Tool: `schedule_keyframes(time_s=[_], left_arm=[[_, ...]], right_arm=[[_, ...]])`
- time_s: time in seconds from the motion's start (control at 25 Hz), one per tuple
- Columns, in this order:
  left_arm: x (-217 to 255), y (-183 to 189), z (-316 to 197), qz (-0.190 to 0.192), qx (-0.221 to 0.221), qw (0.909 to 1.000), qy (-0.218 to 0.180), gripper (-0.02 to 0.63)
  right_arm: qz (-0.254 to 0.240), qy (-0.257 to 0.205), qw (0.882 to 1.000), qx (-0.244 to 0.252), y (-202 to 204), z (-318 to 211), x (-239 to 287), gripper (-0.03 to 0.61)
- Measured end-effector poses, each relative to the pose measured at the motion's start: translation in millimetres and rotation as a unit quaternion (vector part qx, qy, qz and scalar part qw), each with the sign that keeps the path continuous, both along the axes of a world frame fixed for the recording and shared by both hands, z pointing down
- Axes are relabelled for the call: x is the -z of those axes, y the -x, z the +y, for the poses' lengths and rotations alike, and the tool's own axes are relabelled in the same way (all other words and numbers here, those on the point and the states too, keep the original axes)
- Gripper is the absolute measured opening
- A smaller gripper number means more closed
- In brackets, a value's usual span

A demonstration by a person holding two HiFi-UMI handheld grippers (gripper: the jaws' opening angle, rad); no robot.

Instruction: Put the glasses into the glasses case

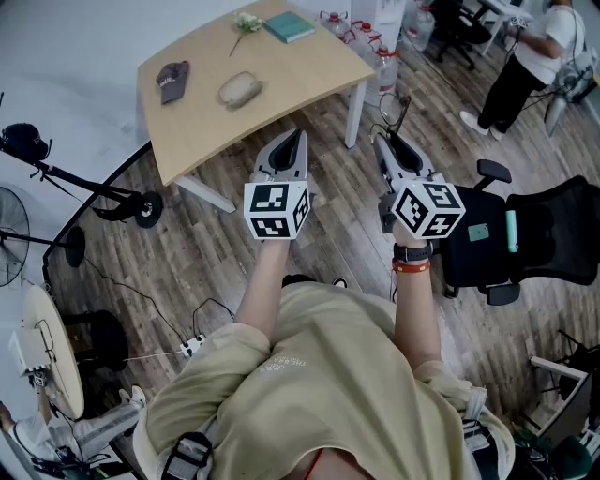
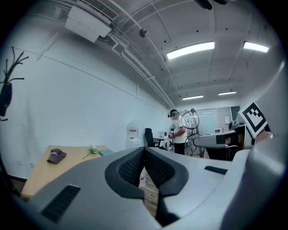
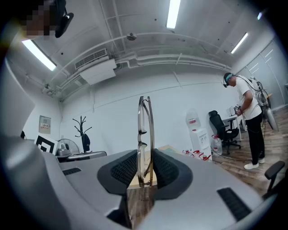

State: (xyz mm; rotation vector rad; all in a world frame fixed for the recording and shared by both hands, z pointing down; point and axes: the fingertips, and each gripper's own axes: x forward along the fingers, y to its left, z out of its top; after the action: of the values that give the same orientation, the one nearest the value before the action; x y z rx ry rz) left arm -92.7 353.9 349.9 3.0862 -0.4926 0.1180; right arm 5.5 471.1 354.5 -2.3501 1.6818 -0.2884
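Observation:
The beige oval glasses case [image 1: 240, 89] lies closed on the light wooden table [image 1: 281, 84], ahead of both grippers. My right gripper [image 1: 383, 142] is held level over the floor, right of the table's near corner, shut on thin metal-framed glasses [image 1: 401, 111]. In the right gripper view the glasses [image 3: 145, 130] stand upright and folded between the pads, rising well above the right gripper [image 3: 145, 156]. My left gripper [image 1: 298, 136] hovers just short of the table's near edge, shut with nothing in it. The left gripper view shows the left gripper [image 2: 144, 150] with its tips touching.
On the table lie a dark cap [image 1: 172, 80], a small flower [image 1: 247, 22] and a teal book [image 1: 289, 26]. Water bottles [image 1: 375, 56] stand by the table leg. A black office chair [image 1: 525, 234] is at my right. A person [image 1: 530, 56] stands at the back right.

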Motion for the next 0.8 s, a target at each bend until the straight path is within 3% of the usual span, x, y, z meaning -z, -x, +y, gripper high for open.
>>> schedule_keyframes(time_s=[0.4,0.8], left_arm=[[-1.8,5.2,-9.5,-0.002,0.015,0.9998,0.012,0.023],[-28.2,-59.7,-98.9,-0.016,0.026,0.9994,0.017,0.023]], right_arm=[[-0.032,-0.013,0.999,0.031,-6.1,-20.1,-12.9,0.111],[-0.031,0.020,0.997,0.068,-59.5,-120.8,-32.8,0.115]])
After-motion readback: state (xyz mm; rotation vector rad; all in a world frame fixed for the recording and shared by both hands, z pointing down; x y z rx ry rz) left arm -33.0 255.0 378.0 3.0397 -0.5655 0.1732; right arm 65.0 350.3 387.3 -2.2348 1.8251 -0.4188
